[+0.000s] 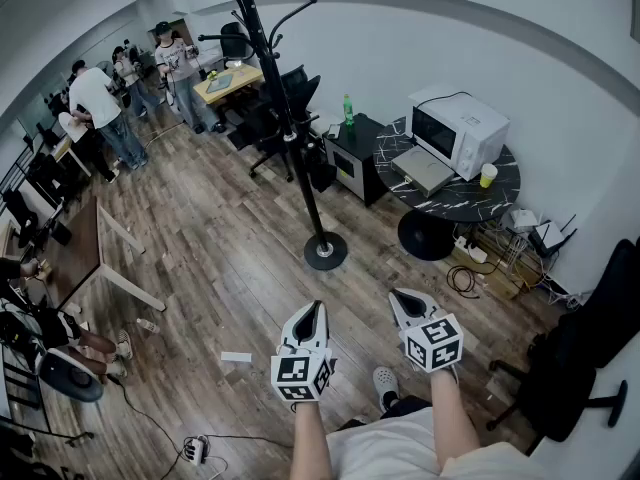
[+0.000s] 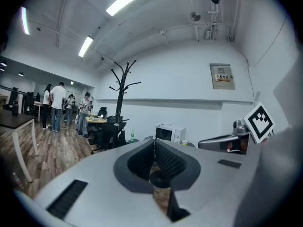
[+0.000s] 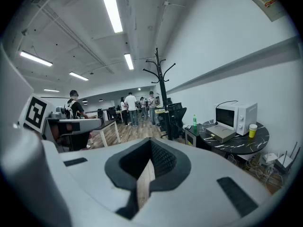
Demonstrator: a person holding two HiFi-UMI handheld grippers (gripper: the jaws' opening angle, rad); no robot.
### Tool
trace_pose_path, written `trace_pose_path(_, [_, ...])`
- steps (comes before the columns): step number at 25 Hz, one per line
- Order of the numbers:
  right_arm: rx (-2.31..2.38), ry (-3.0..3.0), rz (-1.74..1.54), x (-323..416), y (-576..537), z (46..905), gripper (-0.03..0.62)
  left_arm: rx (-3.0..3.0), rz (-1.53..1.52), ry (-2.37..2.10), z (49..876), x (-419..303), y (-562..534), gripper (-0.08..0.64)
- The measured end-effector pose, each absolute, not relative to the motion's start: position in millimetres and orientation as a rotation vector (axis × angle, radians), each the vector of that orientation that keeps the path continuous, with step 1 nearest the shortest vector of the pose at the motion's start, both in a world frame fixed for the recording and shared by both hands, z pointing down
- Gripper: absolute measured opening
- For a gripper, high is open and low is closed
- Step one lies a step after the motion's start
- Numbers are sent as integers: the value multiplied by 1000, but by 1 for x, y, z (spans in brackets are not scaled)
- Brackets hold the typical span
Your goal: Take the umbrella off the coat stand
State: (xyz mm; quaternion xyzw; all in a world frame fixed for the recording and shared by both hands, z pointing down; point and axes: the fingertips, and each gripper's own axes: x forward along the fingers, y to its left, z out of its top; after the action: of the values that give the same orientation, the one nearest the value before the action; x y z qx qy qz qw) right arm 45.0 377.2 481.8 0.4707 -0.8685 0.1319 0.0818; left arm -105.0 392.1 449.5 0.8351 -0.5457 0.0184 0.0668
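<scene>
Hanging well short of the coat stand, left gripper and right gripper are pinched together, empty; no umbrella shows on it, so a blind grab may topple it.

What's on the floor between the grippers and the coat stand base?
Nothing: the head view shows bare wood floor from the left gripper and right gripper to the coat stand base.

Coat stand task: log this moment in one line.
left tool shut, empty; right tool shut, empty; coat stand ahead, untouched; umbrella not seen
</scene>
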Motion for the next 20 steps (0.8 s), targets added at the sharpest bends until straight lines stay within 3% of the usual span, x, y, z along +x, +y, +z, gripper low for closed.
trace_pose_path(13, [1401, -2627, 342, 75, 329, 478, 10, 2507, -84, -1626, 443, -83, 356, 26])
trace_pose_path(15, [1353, -2662, 355, 73, 317, 480, 92, 2510, -60, -1632, 443, -82, 345, 28])
trace_pose_path(20, [1308, -2712, 382, 76, 283, 483, 147, 2489, -4, -1687, 443, -82, 315, 109])
